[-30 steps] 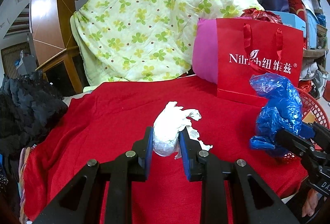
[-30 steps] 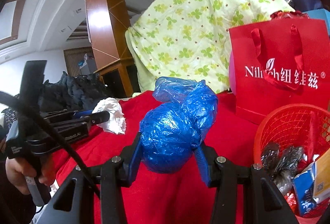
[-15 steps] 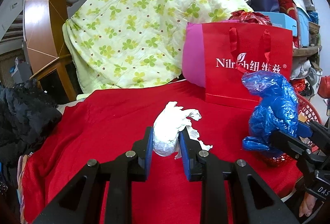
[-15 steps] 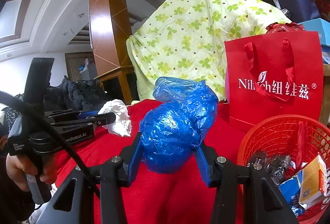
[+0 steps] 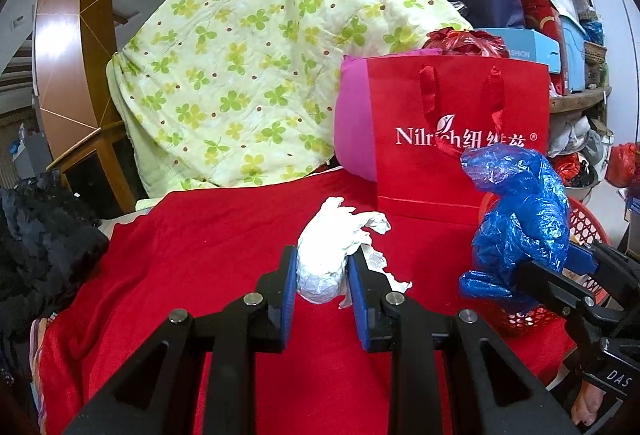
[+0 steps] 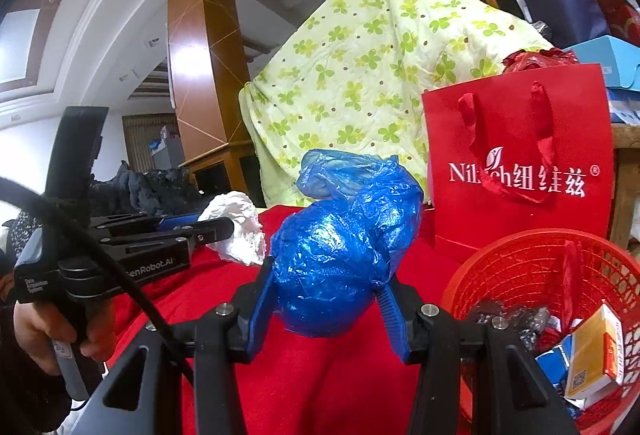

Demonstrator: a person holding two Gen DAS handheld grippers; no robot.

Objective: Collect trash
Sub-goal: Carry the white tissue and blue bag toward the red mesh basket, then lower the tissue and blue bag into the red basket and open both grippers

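Note:
My left gripper [image 5: 322,271] is shut on a crumpled white paper wad [image 5: 326,253] and holds it above the red cloth [image 5: 208,255]. The wad also shows in the right wrist view [image 6: 240,231], held at the left. My right gripper [image 6: 326,299] is shut on a crumpled blue plastic bag [image 6: 344,247], held above the cloth just left of the red mesh basket [image 6: 536,255]. The blue bag shows at the right of the left wrist view [image 5: 516,227], with the basket [image 5: 584,223] behind it. The basket holds cartons and dark wrappers.
A red paper gift bag [image 5: 460,131] stands at the back of the cloth, by a pink cushion [image 5: 354,131]. A green flowered quilt [image 5: 256,75] is piled behind. Dark clothing [image 5: 36,231] lies at the left. Cluttered shelves stand at the far right.
Both grippers have risen and shifted slightly with their loads still held. The basket now sits closer and fuller in the right wrist view.

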